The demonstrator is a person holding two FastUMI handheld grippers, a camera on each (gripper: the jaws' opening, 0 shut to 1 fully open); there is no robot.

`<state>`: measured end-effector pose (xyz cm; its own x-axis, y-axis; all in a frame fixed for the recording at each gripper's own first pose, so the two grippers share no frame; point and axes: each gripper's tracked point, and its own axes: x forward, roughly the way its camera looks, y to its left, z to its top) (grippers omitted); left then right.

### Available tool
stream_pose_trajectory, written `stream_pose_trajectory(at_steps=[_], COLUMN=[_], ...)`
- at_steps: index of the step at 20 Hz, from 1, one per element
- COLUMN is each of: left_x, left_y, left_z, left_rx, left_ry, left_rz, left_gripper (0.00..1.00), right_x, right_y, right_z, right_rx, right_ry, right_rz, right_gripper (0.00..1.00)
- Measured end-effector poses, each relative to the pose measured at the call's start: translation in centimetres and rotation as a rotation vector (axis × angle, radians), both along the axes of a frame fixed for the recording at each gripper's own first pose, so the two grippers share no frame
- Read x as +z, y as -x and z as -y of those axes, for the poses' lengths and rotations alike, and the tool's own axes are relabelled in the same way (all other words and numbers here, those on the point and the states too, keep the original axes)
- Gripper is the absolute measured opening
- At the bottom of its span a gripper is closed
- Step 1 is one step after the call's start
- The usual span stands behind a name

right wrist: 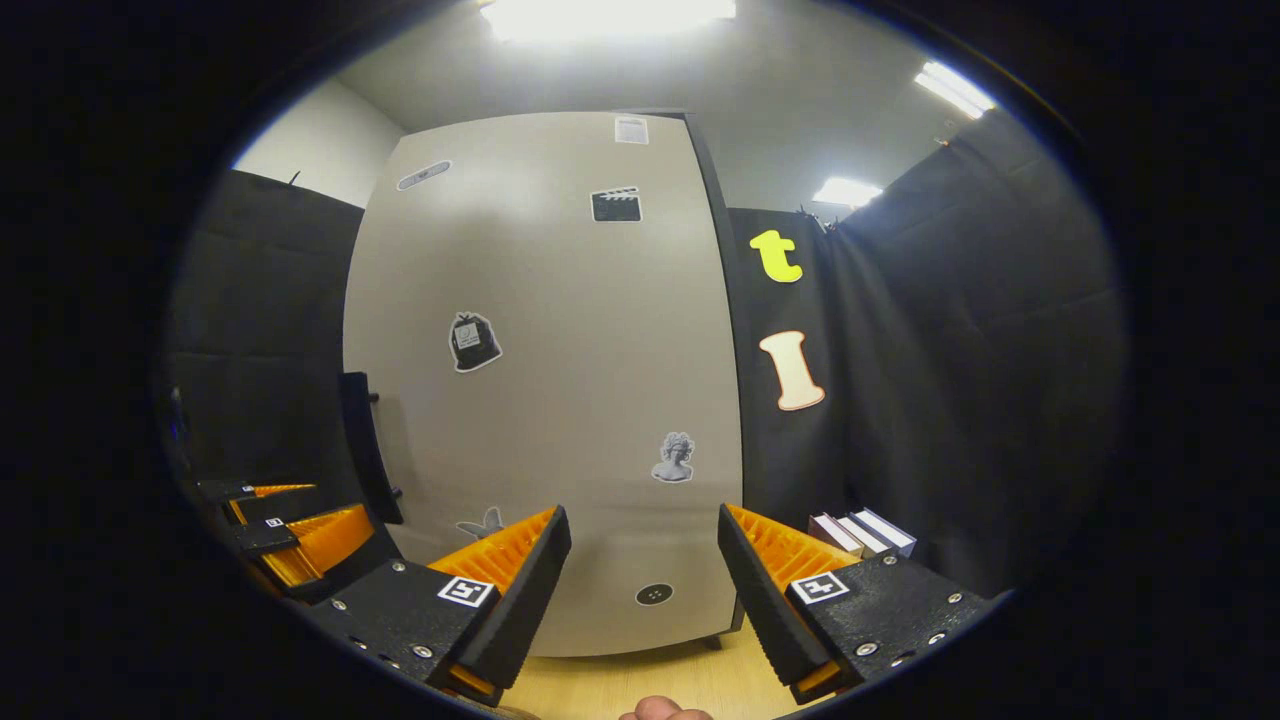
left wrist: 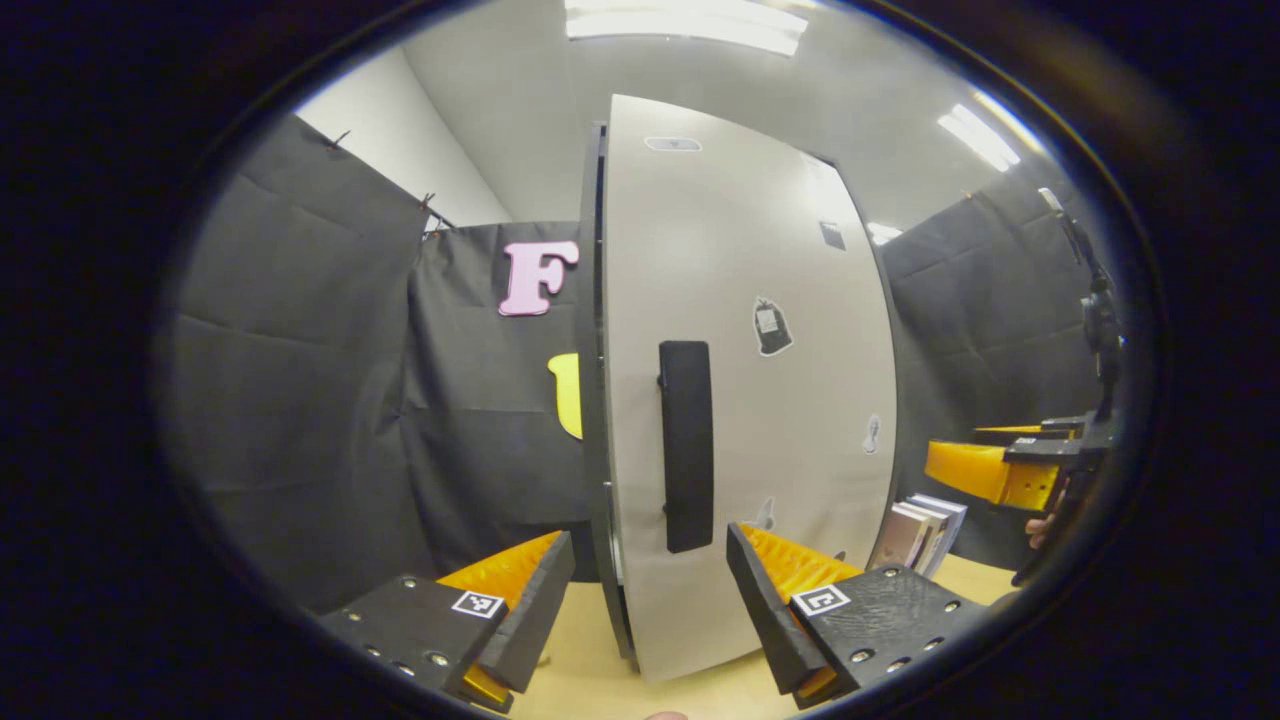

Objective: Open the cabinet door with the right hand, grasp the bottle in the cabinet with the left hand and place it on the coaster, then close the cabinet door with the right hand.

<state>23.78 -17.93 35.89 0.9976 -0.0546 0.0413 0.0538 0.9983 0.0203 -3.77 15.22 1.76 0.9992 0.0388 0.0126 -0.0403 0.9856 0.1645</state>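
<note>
The cabinet door (right wrist: 540, 380) is shut, so the bottle is hidden. The right gripper (right wrist: 645, 575) gapes wide and empty; it should swing toward the black handle (right wrist: 368, 450) at nine o'clock and close squarely. The left gripper (left wrist: 650, 600) waits, wide open.

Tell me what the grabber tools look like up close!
Each gripper, left and right, has two wedge-shaped jaws with ridged inner faces. Behind them sit flat black plates dotted with silver screws, and each plate carries a small square black-and-white marker. A fingertip peeks in at the bottom edge.
</note>
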Motion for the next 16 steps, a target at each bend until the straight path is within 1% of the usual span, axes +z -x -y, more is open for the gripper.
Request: stream_pose_trajectory(at_steps=[3,4,5,6,8,12,16], left_x=[-0.3,-0.3,-0.2,-0.1,0.1,0.1,0.4], left_y=[0.2,0.3,0.3,0.3,0.2,0.1,0.0], left_z=[0.0,0.3,0.6,0.9,0.6,0.4,0.5], left_rx=[0.011,0.007,0.001,-0.004,-0.002,0.005,0.015], left_ry=[0.009,0.022,0.032,0.034,0.019,0.006,0.019], left_rz=[-0.021,-0.026,-0.027,-0.026,-0.014,-0.009,0.000], left_gripper=[0.91,0.93,0.88,0.92,0.88,0.88,0.88], right_x=[-0.1,-0.2,-0.1,-0.2,-0.1,0.2,0.5], right_y=[-0.2,-0.2,-0.1,-0.1,0.1,0.4,0.5], right_z=[-0.4,-0.9,-1.5,-1.7,-2.1,-2.9,-2.9], right_rx=[-0.014,-0.005,0.008,0.014,0.023,0.037,0.038], right_ry=[0.004,0.003,0.001,0.004,0.010,0.012,0.028], right_rz=[-0.006,-0.005,-0.005,-0.006,-0.002,0.003,0.014], right_gripper=[0.92,0.92,0.92,0.92,0.92,0.92,0.92])
